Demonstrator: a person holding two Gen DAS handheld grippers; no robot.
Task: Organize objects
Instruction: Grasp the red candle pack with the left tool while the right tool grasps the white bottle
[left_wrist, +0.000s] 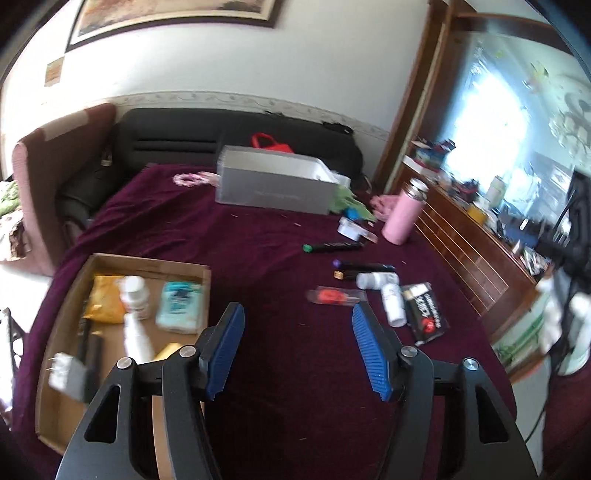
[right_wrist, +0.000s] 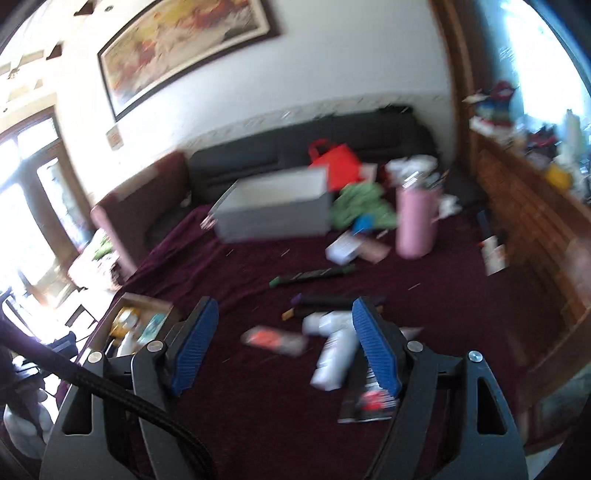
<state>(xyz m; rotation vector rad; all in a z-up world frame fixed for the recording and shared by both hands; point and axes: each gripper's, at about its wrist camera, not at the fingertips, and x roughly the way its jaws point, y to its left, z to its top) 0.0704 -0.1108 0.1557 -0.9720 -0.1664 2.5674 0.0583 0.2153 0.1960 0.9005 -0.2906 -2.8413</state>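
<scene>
A cardboard tray (left_wrist: 201, 269) sits at the left of the maroon-covered table and holds a white bottle (left_wrist: 135, 297), a teal packet (left_wrist: 179, 306), a yellow pouch (left_wrist: 105, 299) and other items. Loose items lie at the right: two white bottles (left_wrist: 391, 302), a black packet (left_wrist: 424, 314), a clear pack with orange (left_wrist: 334, 296), black markers (left_wrist: 332, 246). My left gripper (left_wrist: 297, 314) is open and empty above the cloth, right of the tray. My right gripper (right_wrist: 284, 310) is open and empty above the white bottles (right_wrist: 332, 350); this view is blurred.
A grey open box (left_wrist: 273, 184) stands at the back of the table, with green cloth and a pink flask (left_wrist: 404, 212) to its right. A dark sofa (left_wrist: 221, 129) lies behind. A wooden dresser (left_wrist: 480, 258) runs along the right.
</scene>
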